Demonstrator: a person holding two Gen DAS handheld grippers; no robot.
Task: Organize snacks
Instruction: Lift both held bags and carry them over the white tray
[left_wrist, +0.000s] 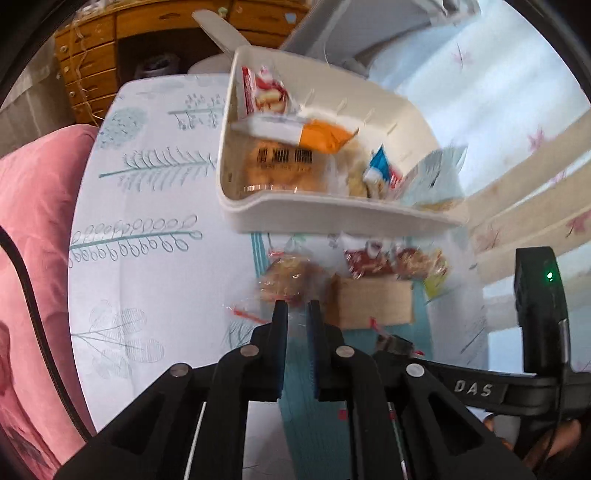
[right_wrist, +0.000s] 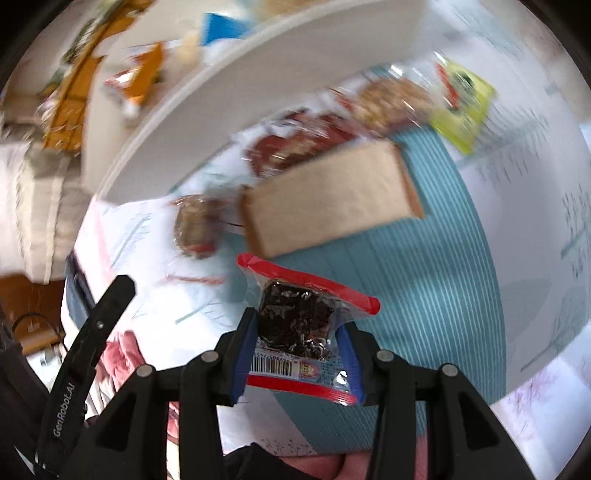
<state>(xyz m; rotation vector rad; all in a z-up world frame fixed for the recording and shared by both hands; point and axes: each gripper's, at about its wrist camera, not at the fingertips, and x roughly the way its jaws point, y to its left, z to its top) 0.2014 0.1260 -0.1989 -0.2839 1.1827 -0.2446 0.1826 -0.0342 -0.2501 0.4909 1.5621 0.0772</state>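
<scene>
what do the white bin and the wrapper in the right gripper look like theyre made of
White bin: probably matte molded plastic, with smooth rounded walls and rim. Wrapper in the right gripper: thin glossy clear plastic film with red edges; it crinkles, glints, and shows the dark snack inside.

- Bin (left_wrist: 332, 218): smooth matt off-white plastic.
- Snack packet (right_wrist: 299, 325): glossy clear film, crinkled, red-edged, with a printed paper-like barcode label.
- Flat pack (right_wrist: 328, 195): matt tan, paper-like.
- Wrapped pastry (left_wrist: 288, 280): shiny transparent wrap.
- Tablecloth (left_wrist: 147, 258): matt printed cloth; striped teal mat (right_wrist: 443, 277) likewise dull.
- Drawer chest (left_wrist: 88, 62): varnished wood.
- Cushion (left_wrist: 33, 236): pink, soft-napped fabric.
- Right gripper (right_wrist: 297, 334): matt black plastic, blue pads (right_wrist: 242, 354), metal pins.
</scene>
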